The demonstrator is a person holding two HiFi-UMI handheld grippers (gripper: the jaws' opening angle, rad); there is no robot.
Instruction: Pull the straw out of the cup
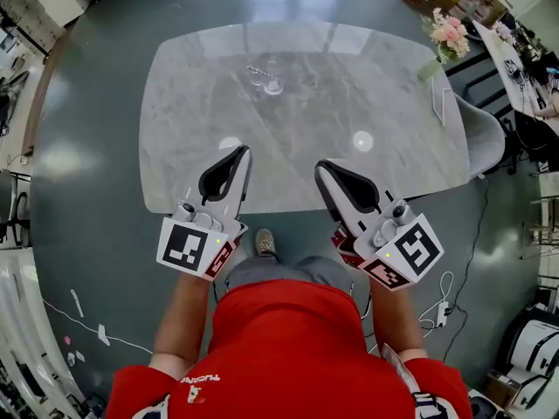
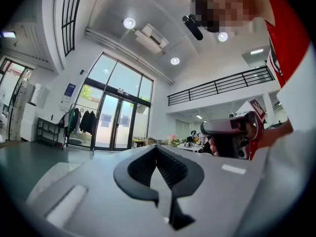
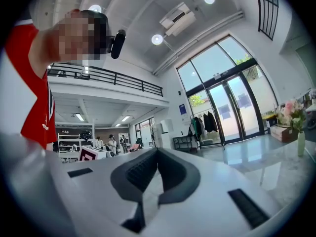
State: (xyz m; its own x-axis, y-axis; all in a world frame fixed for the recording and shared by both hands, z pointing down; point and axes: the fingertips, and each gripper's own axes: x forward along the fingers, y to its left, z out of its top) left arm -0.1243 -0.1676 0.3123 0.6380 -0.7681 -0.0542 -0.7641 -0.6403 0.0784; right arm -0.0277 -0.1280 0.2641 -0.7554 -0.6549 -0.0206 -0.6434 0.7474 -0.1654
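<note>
A clear glass cup (image 1: 273, 83) stands on the far half of the marble table (image 1: 192, 103), and a thin straw (image 1: 257, 70) leans out of it to the left. Both grippers hover level over the table's near edge, well short of the cup. My left gripper (image 1: 242, 151) is shut with nothing in it; its fingertips meet (image 2: 157, 147) in the left gripper view. My right gripper (image 1: 321, 166) is also shut and empty, tips together (image 3: 157, 150). Neither gripper view shows the cup. The right gripper (image 2: 231, 132) shows in the left gripper view.
A vase of pink flowers (image 1: 444, 38) stands at the table's far right corner, also in the right gripper view as the vase (image 3: 298, 132). A grey chair (image 1: 479, 133) sits off the right end. The person's shoe (image 1: 265, 243) is under the near edge.
</note>
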